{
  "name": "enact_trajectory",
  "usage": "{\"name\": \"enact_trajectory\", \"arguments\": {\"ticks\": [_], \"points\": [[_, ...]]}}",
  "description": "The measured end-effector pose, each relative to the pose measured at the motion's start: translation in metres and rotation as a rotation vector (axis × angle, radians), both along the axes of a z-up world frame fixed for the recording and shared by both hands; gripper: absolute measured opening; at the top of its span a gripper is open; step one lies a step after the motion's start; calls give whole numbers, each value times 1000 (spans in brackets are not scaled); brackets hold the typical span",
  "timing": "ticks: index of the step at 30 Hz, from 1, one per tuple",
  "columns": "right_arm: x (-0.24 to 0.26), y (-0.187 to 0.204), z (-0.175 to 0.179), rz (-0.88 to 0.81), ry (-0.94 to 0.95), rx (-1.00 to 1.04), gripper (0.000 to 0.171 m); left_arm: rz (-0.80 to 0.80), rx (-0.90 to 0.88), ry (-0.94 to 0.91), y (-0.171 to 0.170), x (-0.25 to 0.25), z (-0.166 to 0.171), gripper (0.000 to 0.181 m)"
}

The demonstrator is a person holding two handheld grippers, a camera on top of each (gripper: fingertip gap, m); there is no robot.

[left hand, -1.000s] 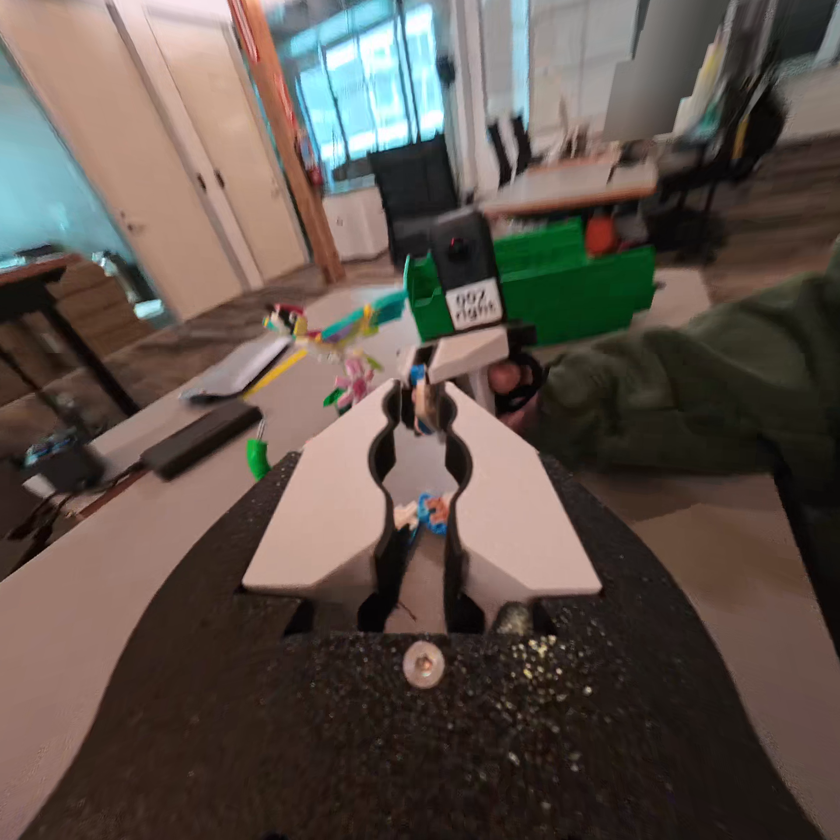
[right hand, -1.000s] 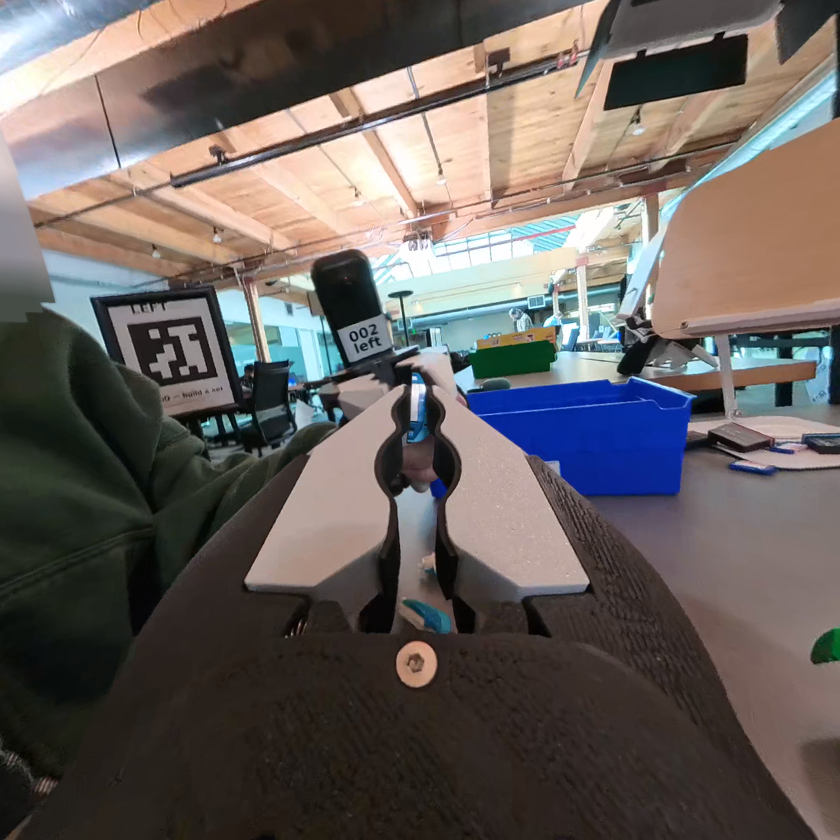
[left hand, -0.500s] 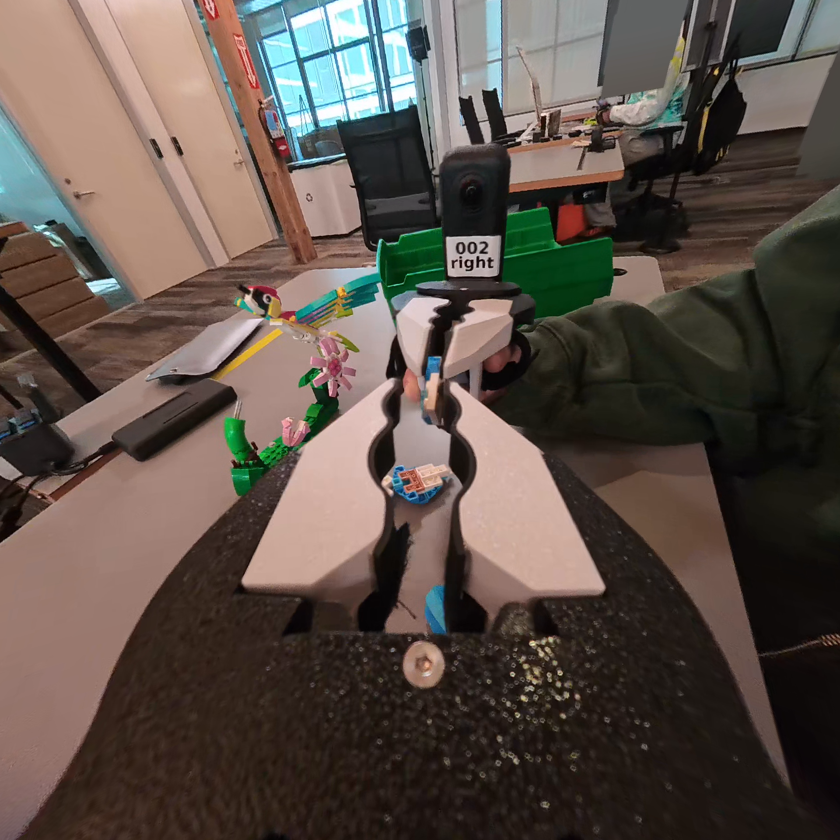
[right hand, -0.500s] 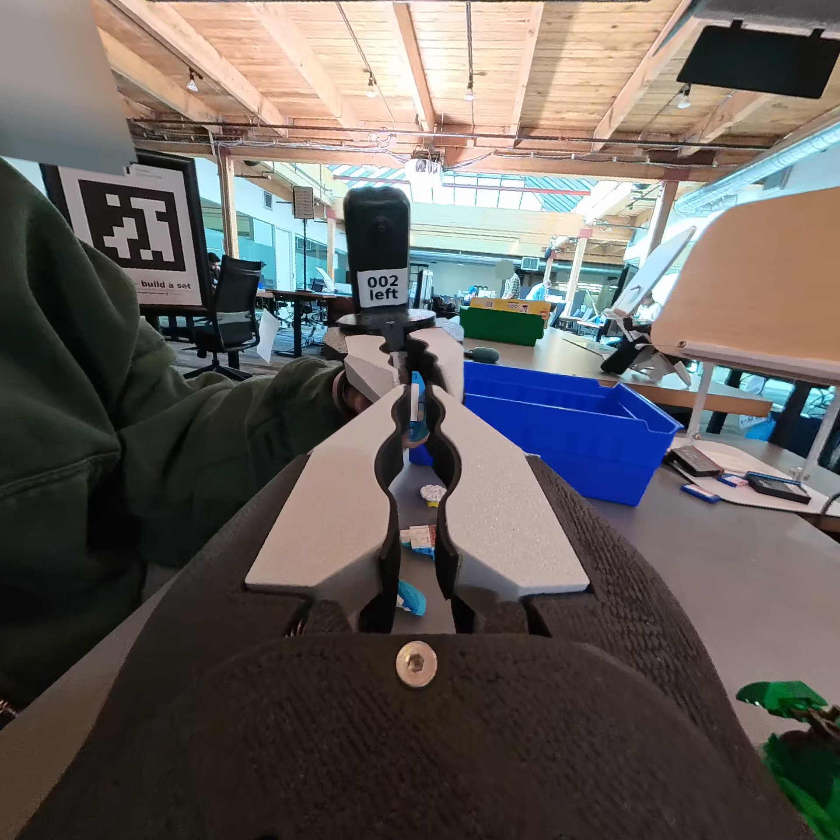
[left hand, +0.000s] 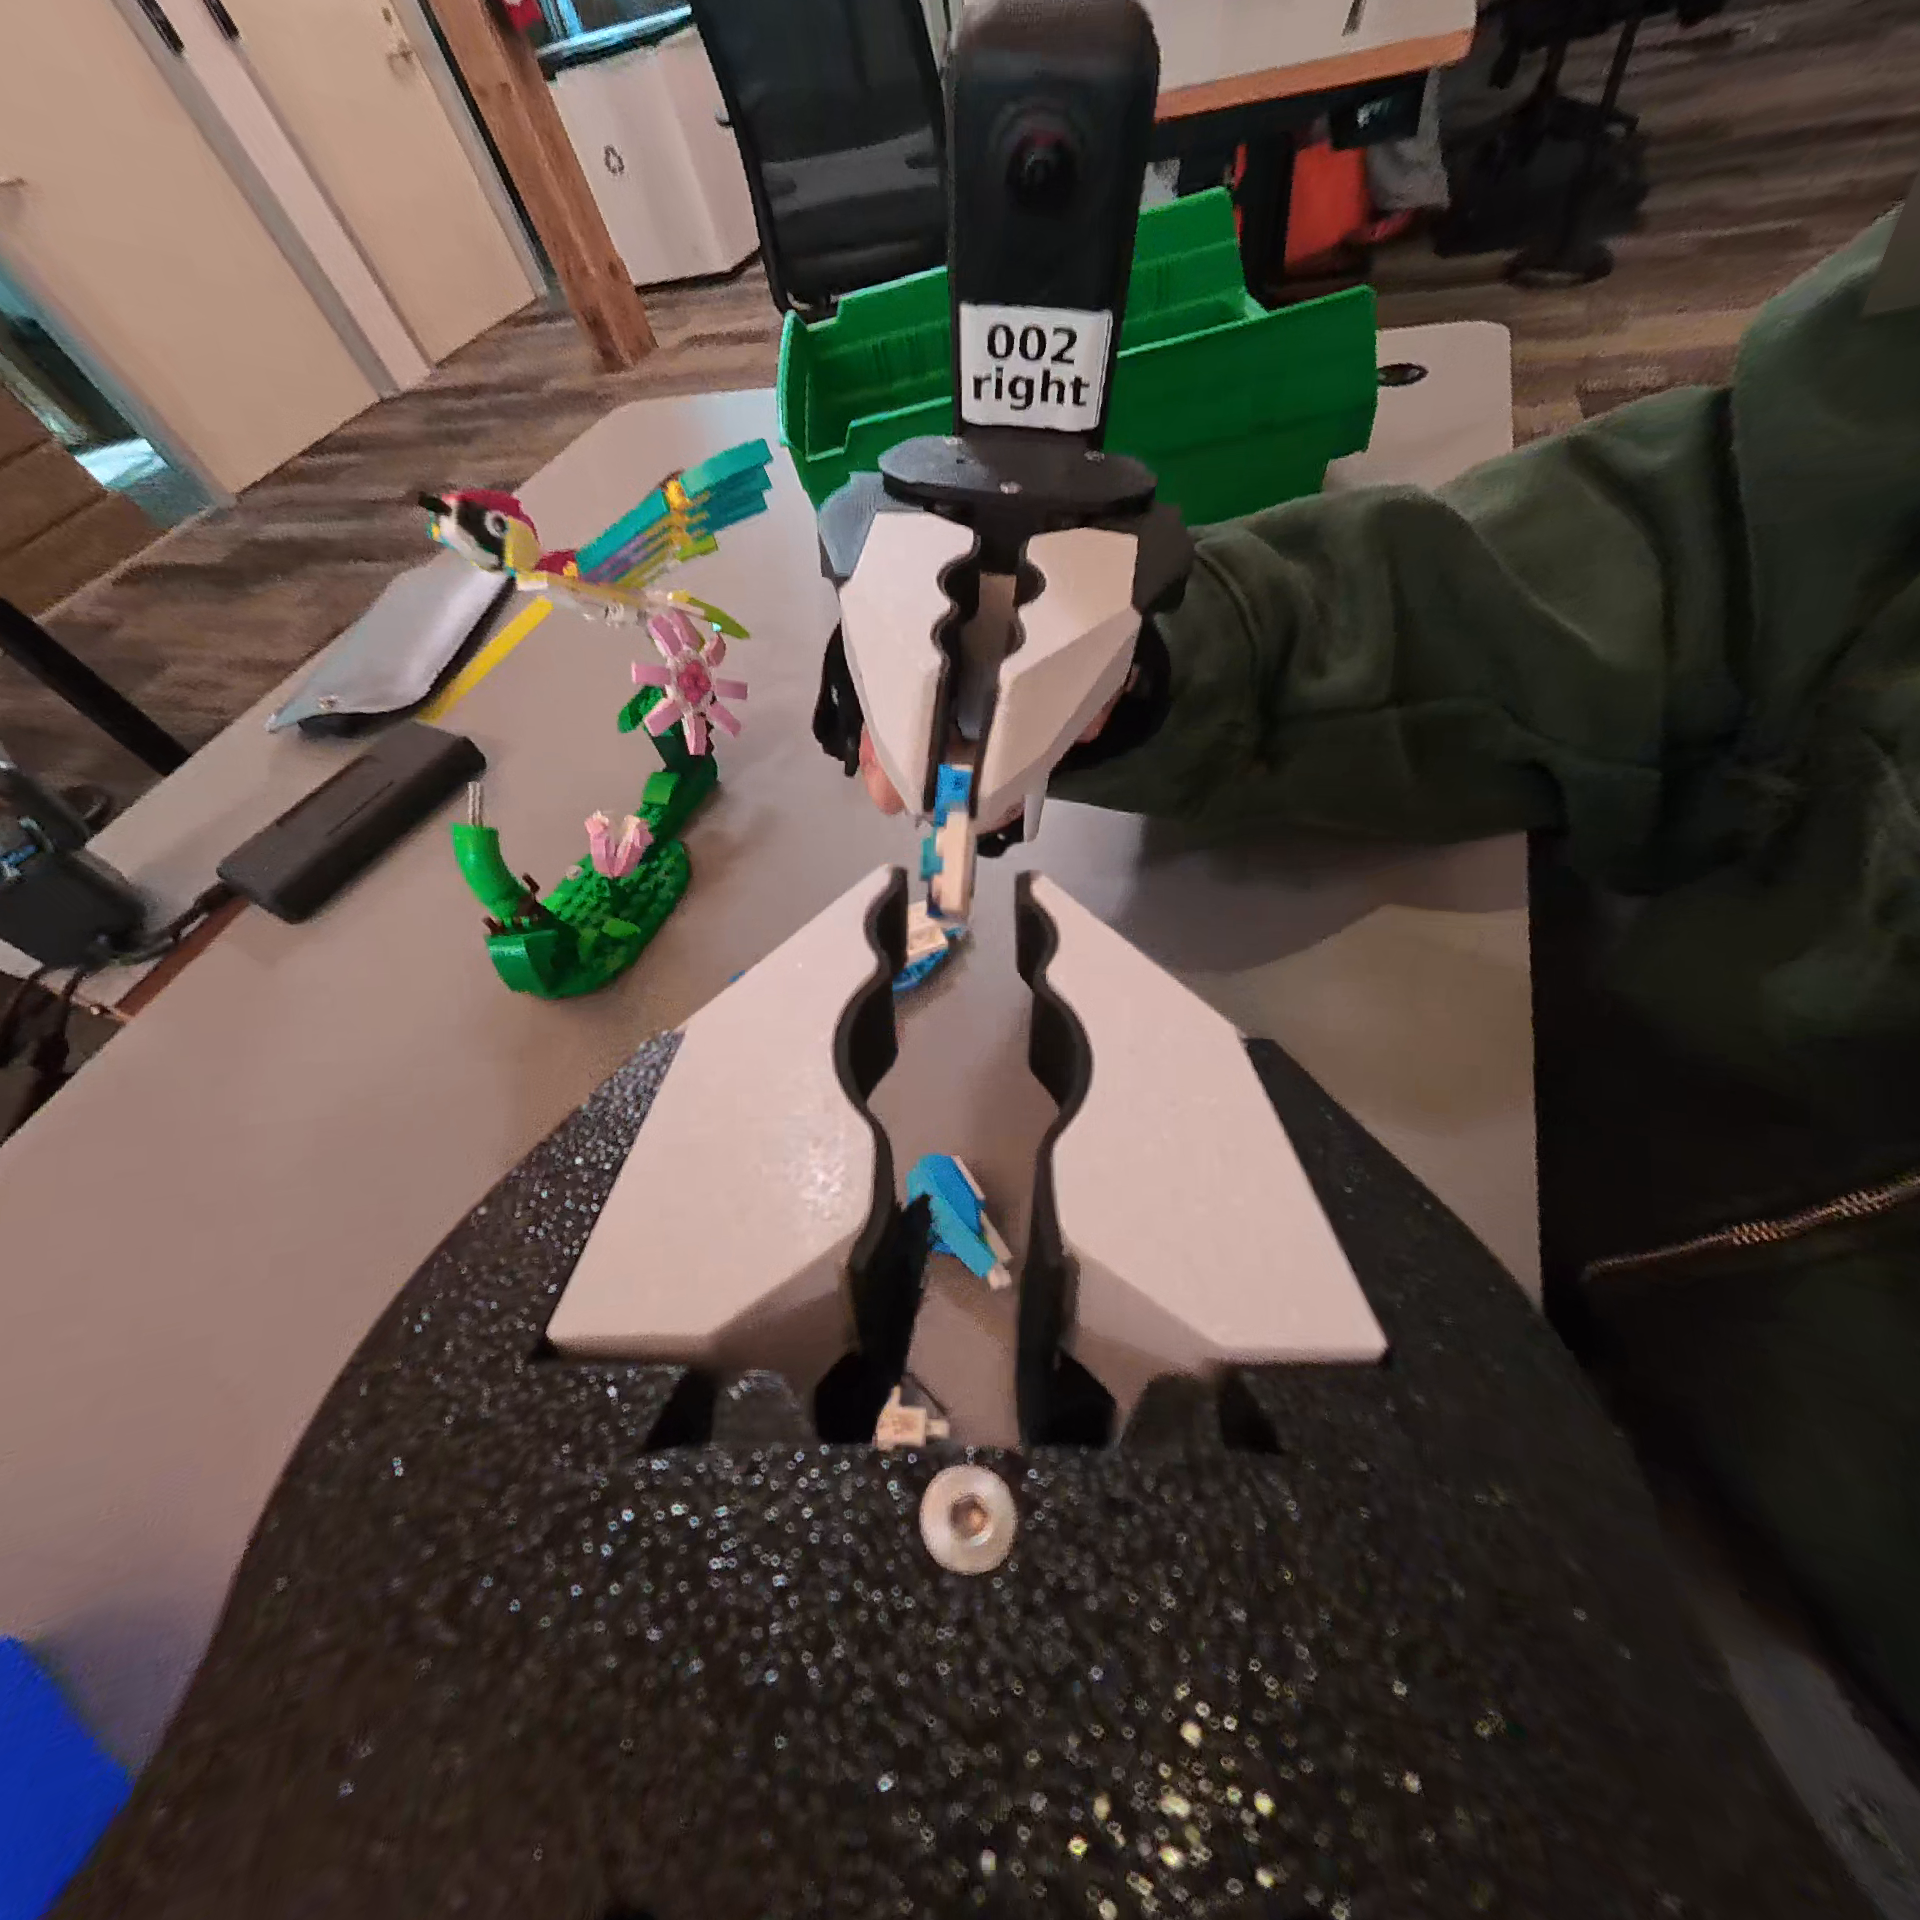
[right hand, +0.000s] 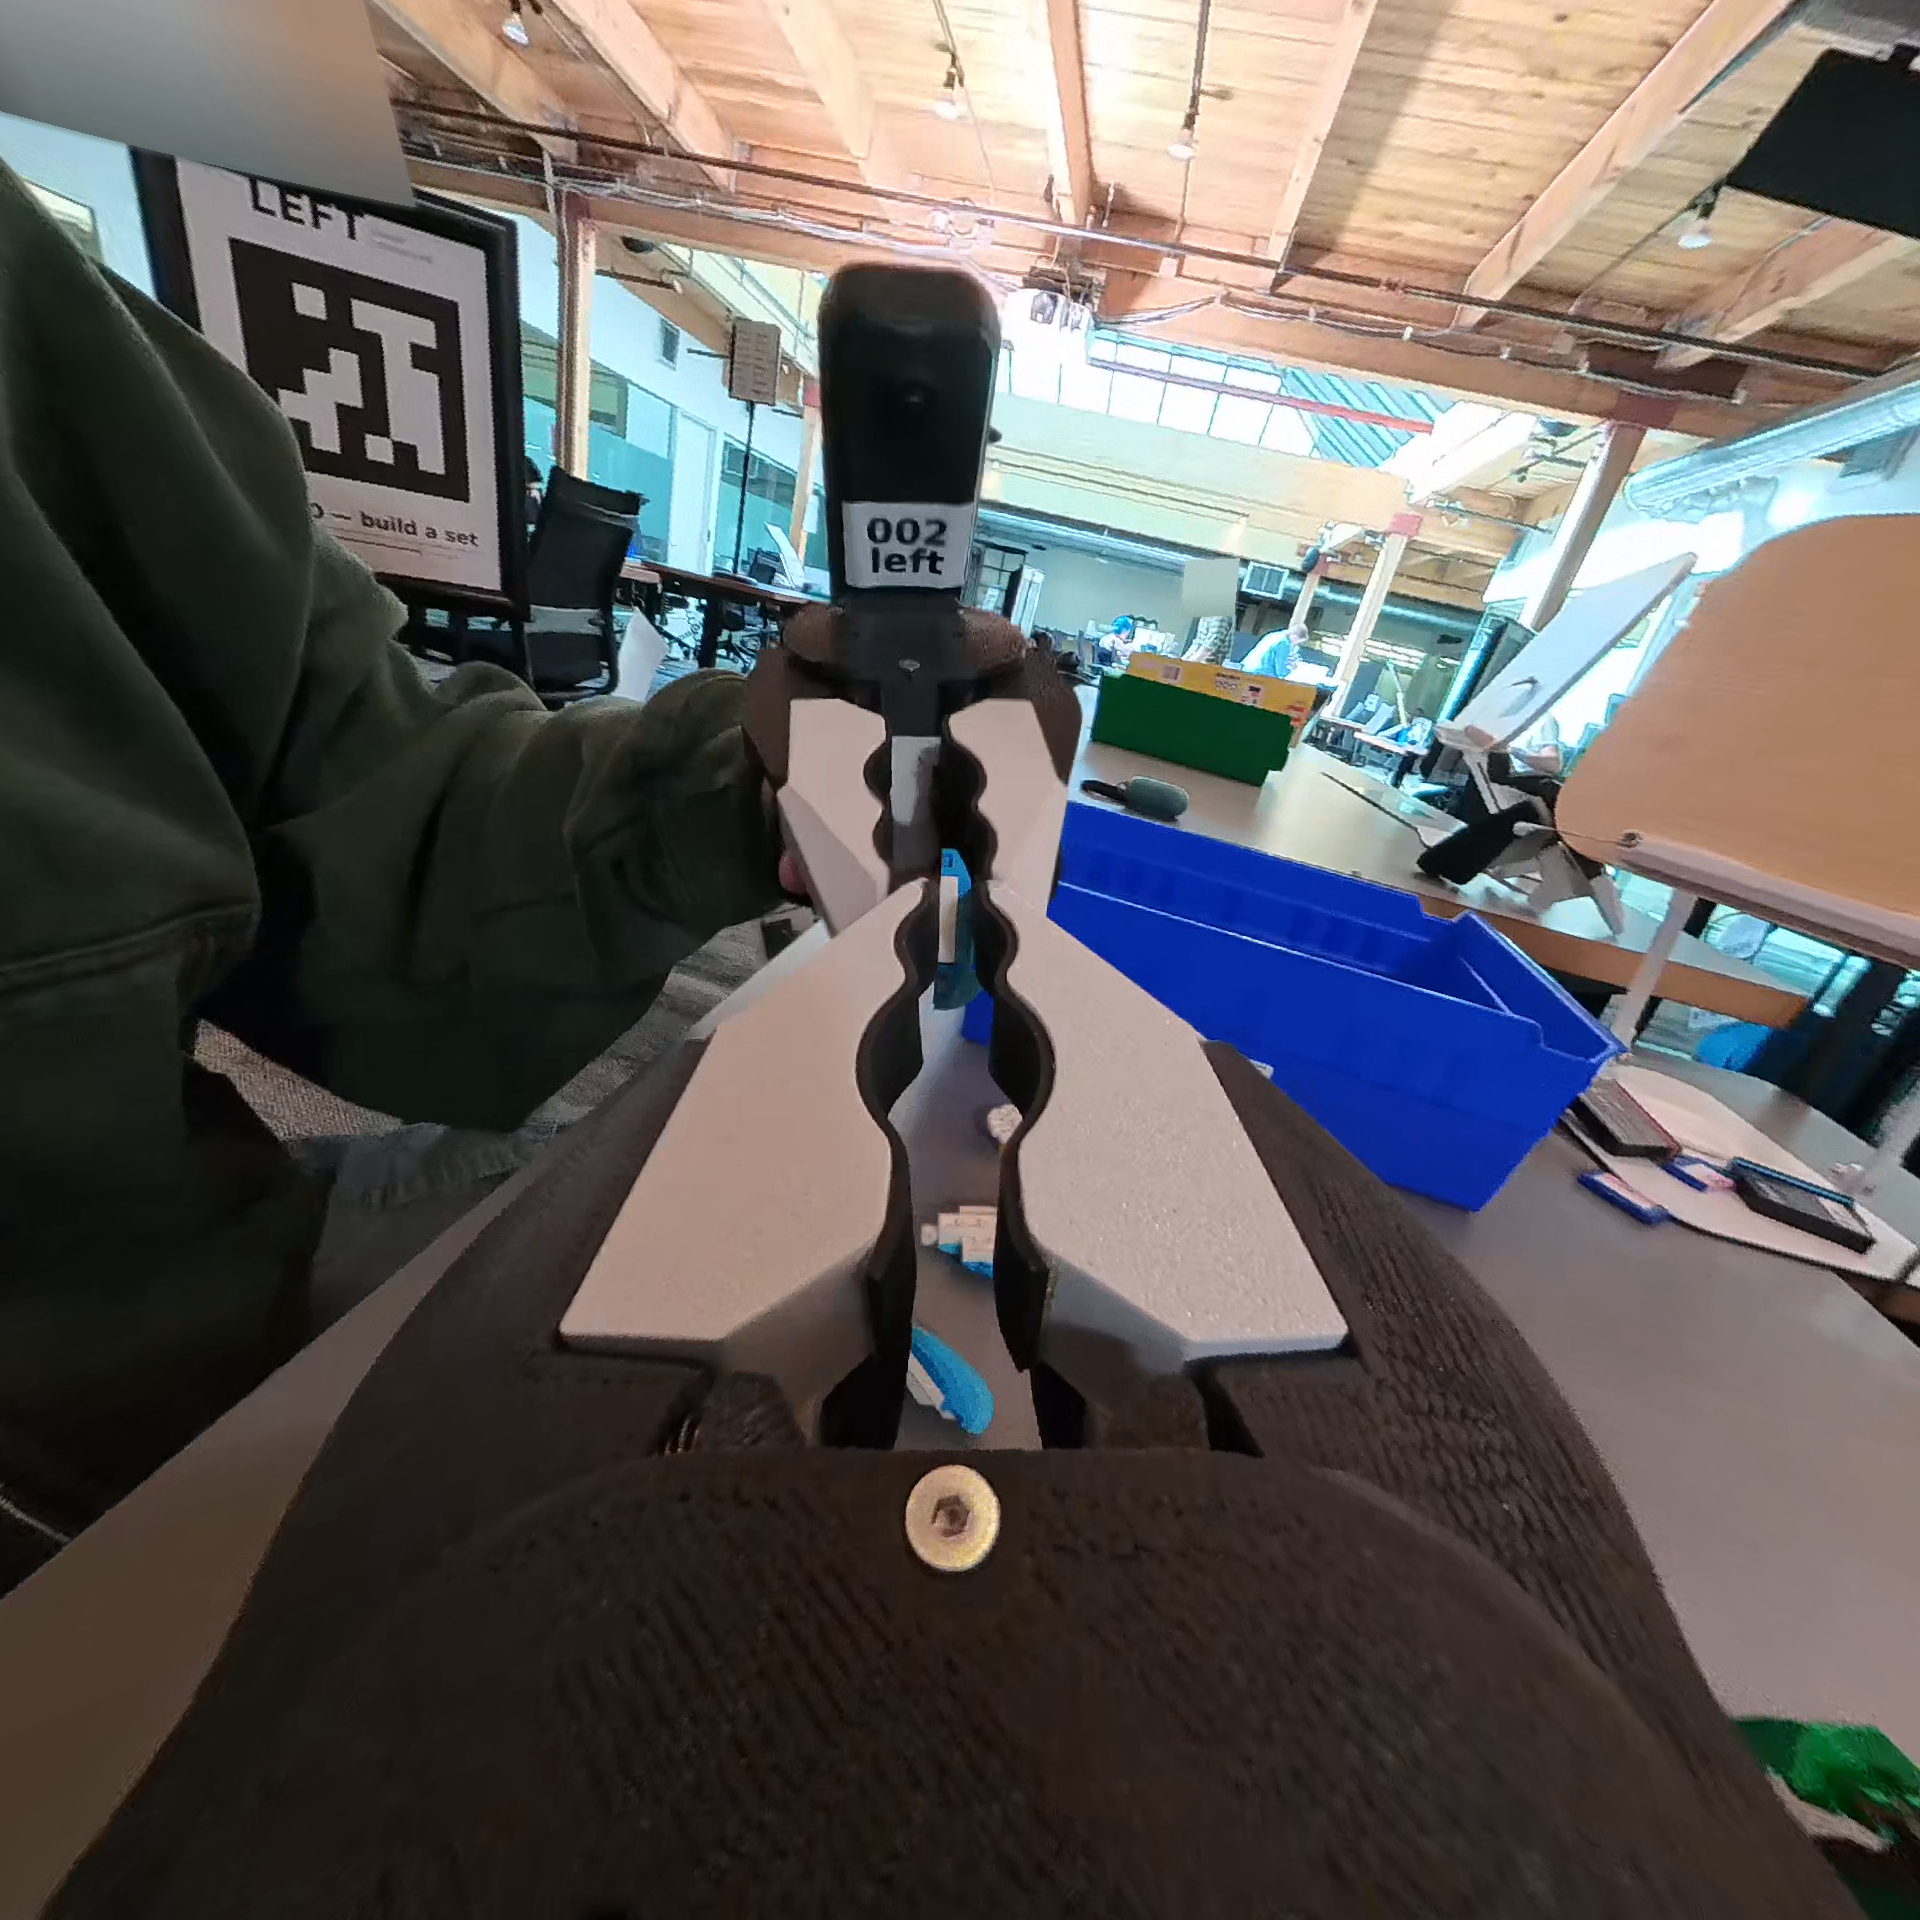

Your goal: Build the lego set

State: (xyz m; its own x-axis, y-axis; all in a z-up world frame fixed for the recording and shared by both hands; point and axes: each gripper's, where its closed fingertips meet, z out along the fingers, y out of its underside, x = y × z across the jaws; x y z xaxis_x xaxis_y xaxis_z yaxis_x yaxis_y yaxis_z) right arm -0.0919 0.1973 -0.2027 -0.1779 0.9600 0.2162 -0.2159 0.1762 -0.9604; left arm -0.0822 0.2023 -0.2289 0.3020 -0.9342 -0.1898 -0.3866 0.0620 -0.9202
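1. The right gripper (left hand: pixel 951 805) is clamped on a small blue-and-white brick piece (left hand: pixel 951 831).
2. The left gripper (left hand: pixel 956 894) stands parted just below it, holding nothing.
3. Loose blue bricks (left hand: pixel 956 1216) lie on the grey bench (left hand: pixel 312 1091); a brick bird model (left hand: pixel 603 727) stands left, with a green bin (left hand: pixel 1226 395) behind.

bright daylight from skylights, soft shadows, sharp centres, fisheye-warped slightly blurred edges

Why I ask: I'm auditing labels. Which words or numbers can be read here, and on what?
I don't quote writing; it stands on:
White label on the black camera, left wrist view: readable.
White label on the black camera, right wrist view: readable.
Framed black-and-white marker sign: readable, top partly covered.
Yellow box beyond: too small.
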Motion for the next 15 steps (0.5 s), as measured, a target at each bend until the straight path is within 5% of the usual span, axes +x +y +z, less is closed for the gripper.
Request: {"name": "enact_trajectory", "arguments": {"ticks": [9,15], "points": [[-11,-12,-9,44,-38,11,4,42,-20,-144,-9,-10,1,4],[-26,-5,-27,-107,-135,152,17,219,363,225,2,-37,-11,4]]}}
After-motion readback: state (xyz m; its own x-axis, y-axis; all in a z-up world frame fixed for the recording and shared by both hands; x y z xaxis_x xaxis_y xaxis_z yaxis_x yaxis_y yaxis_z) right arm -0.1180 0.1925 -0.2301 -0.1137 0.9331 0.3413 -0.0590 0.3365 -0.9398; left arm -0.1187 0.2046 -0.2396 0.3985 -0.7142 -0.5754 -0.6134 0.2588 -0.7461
